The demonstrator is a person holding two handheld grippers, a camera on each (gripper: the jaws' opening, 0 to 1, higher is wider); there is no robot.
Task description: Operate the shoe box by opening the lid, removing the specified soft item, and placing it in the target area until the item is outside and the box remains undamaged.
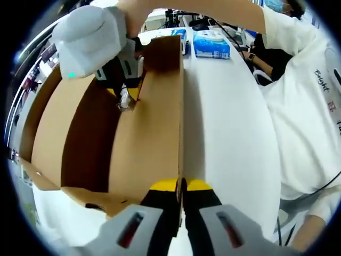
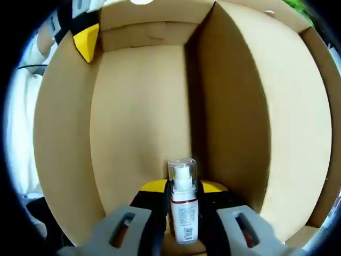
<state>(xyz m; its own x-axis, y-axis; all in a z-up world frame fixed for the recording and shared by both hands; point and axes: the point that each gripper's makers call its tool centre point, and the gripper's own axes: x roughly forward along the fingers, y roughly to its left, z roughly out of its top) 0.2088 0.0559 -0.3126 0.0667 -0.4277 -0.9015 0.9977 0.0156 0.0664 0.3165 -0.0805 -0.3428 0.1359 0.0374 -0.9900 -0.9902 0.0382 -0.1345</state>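
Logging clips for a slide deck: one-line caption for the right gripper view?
Right tongs shut on a small spray bottle inside the open cardboard shoe box.

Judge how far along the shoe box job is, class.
Done: the shoe box is open, its edge pinched by the left claw. In hand: the right claw, inside the box, grips a spray bottle. Left: lifting it out and setting it down outside.

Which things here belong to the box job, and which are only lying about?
Part of the job:
- shoe box
- spray bottle held in the right gripper, inside the box
- left gripper, jaws shut on the box wall

Just lying about:
- blue tissue pack on the white table
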